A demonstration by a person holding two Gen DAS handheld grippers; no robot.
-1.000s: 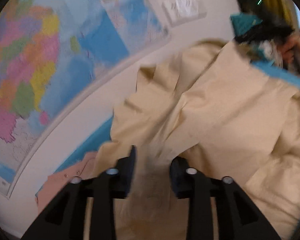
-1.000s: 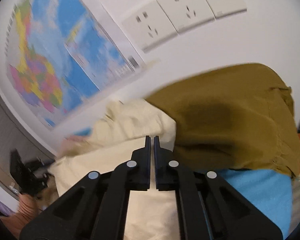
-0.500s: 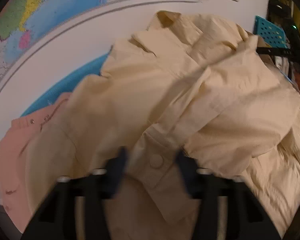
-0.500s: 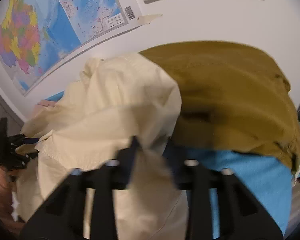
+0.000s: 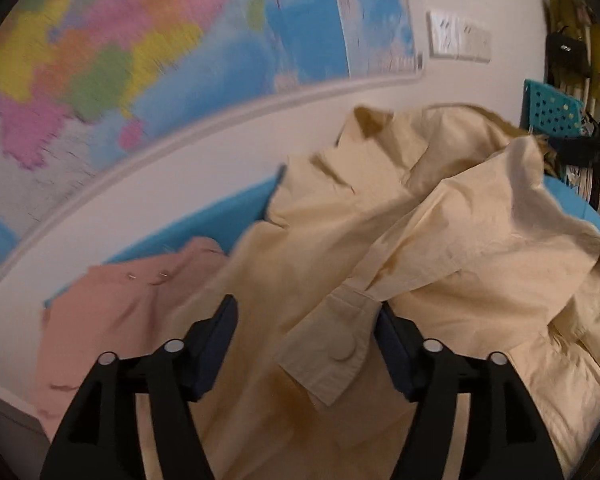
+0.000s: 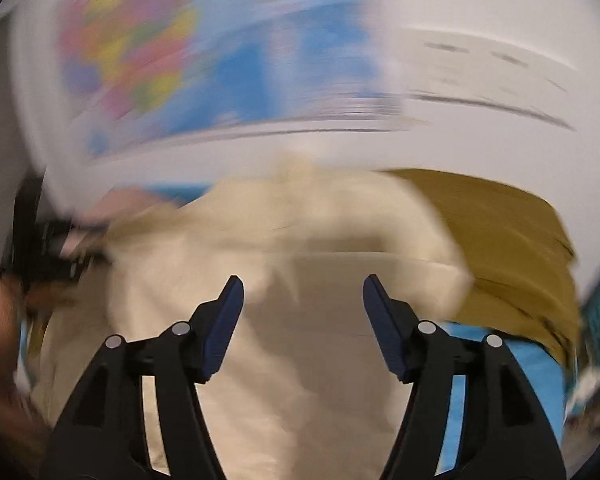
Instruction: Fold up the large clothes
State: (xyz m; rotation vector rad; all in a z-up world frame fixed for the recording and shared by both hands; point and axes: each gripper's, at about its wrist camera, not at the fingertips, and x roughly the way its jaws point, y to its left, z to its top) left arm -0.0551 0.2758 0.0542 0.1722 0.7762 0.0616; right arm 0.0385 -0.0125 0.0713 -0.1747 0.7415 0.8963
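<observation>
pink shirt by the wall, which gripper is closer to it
Left. The left gripper hangs open just right of the pink shirt, over the cream jacket's cuff. The right gripper, also open, sits farther right, near the olive garment.

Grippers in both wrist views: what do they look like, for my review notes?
Both look the same build. The left gripper has two matte black angular fingers with cut-out openings and round silver rivets at the pivots, tipped with dark navy pads. The right gripper matches it: black linkage fingers, silver rivets, blue pads. No cables, markings or sleeves show.
</observation>
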